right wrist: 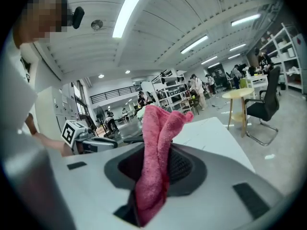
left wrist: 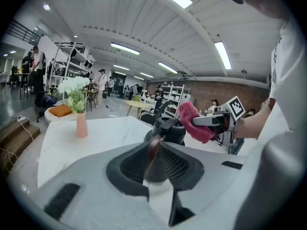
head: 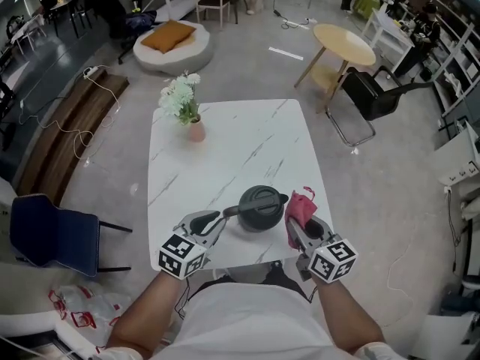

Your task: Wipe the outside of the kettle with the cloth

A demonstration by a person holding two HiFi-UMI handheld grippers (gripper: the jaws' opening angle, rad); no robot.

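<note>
My left tongs (head: pixel 219 217) clamp the kettle (head: pixel 262 208) by its handle (head: pixel 229 211); my right tongs (head: pixel 294 229) pinch the cloth (head: pixel 301 205) just beside it. Wiping seems barely begun.

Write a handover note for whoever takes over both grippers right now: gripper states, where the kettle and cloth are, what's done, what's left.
Left gripper: shut on the handle of the kettle, which is at the near end of the table.
Right gripper: shut on the pink cloth, at the kettle's right side and seemingly touching it.
Done: both things gripped, cloth at the kettle. How much is wiped cannot be told.
Left: wipe round the kettle's outside.
</note>
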